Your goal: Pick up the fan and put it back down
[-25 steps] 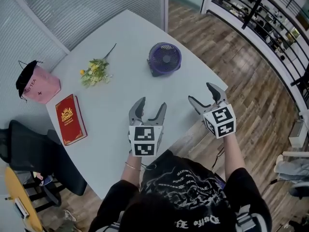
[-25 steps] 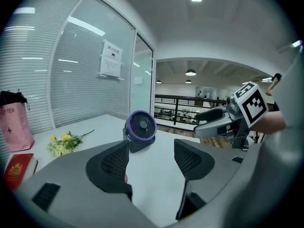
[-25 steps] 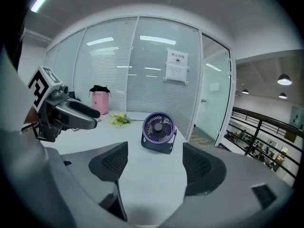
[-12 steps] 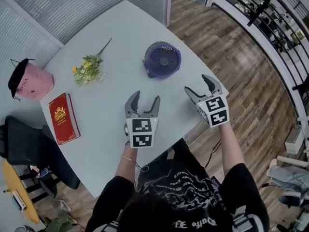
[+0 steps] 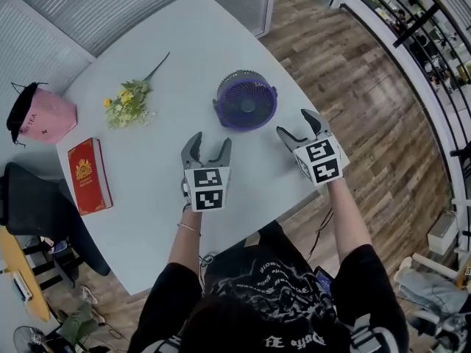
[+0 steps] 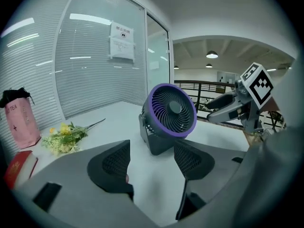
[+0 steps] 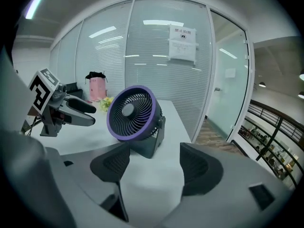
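Observation:
A small purple-rimmed fan (image 5: 246, 101) on a dark stand sits upright on the white table (image 5: 147, 197), near its right edge. My left gripper (image 5: 210, 142) hovers just short of the fan on its near-left side, open and empty. My right gripper (image 5: 296, 123) is at the fan's near-right side, apart from it; its jaws are closing with nothing between them. In the left gripper view the fan (image 6: 171, 115) stands beyond the open left gripper (image 6: 152, 163), with the right gripper (image 6: 223, 110) to its right. The right gripper view shows the fan (image 7: 132, 113) ahead-left of the right gripper (image 7: 154, 167).
A bunch of yellow flowers (image 5: 126, 105), a red book (image 5: 88, 175) and a pink bag (image 5: 40, 116) lie on the table's left part. A dark chair (image 5: 37, 212) stands at the left edge. Glass walls with blinds run behind the table; wooden floor lies to the right.
Both grippers have moved forward and down towards the fan, which now lies just beyond their fingertips. The fan has not moved on the table.

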Tool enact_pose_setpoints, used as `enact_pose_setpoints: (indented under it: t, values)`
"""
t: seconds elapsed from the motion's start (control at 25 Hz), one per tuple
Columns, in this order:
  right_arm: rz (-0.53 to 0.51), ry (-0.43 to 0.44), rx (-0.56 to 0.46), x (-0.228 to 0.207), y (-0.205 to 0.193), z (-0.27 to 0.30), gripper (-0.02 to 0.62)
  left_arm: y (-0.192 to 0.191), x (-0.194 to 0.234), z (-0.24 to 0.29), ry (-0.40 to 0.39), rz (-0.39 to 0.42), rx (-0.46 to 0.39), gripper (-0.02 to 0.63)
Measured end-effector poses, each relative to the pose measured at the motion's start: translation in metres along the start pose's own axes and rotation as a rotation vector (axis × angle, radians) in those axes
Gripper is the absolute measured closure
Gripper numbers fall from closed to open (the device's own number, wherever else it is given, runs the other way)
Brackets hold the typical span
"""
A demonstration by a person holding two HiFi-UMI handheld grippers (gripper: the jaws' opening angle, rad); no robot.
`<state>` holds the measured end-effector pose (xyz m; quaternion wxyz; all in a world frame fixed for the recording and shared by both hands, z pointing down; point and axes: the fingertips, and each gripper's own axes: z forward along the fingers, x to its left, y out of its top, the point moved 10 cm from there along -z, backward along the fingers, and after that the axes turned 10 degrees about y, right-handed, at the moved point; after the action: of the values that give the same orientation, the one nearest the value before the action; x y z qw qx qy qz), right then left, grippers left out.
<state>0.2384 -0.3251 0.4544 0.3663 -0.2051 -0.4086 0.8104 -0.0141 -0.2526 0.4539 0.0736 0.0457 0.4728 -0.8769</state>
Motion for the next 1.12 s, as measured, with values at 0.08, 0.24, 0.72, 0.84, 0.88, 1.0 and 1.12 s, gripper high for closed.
enact_pose_setpoints:
  t: [0.08, 0.24, 0.72, 0.84, 0.88, 1.0, 1.12]
  values:
    - [-0.005, 0.013, 0.016, -0.007, -0.003, 0.013, 0.262, -0.003, 0.001, 0.014, 0.006, 0.008, 0.010, 0.295]
    - [0.014, 0.034, 0.027, -0.022, -0.009, 0.036, 0.267, -0.007, -0.002, 0.040, -0.014, 0.005, 0.025, 0.295]
    - [-0.026, 0.122, 0.042, -0.039, -0.014, 0.100, 0.273, -0.017, 0.004, 0.097, -0.044, 0.033, 0.046, 0.295]
    - [-0.038, 0.129, 0.031, -0.042, -0.015, 0.111, 0.278, -0.017, 0.006, 0.108, -0.041, 0.042, 0.047, 0.295]
    - [-0.042, 0.129, 0.031, -0.043, -0.015, 0.115, 0.279, -0.017, 0.006, 0.112, -0.042, 0.044, 0.048, 0.295]
    - [-0.040, 0.134, 0.028, -0.046, -0.014, 0.124, 0.281, -0.017, 0.008, 0.121, -0.050, 0.055, 0.049, 0.295]
    - [-0.039, 0.141, 0.024, -0.050, -0.012, 0.134, 0.285, -0.016, 0.009, 0.131, -0.065, 0.069, 0.042, 0.295]
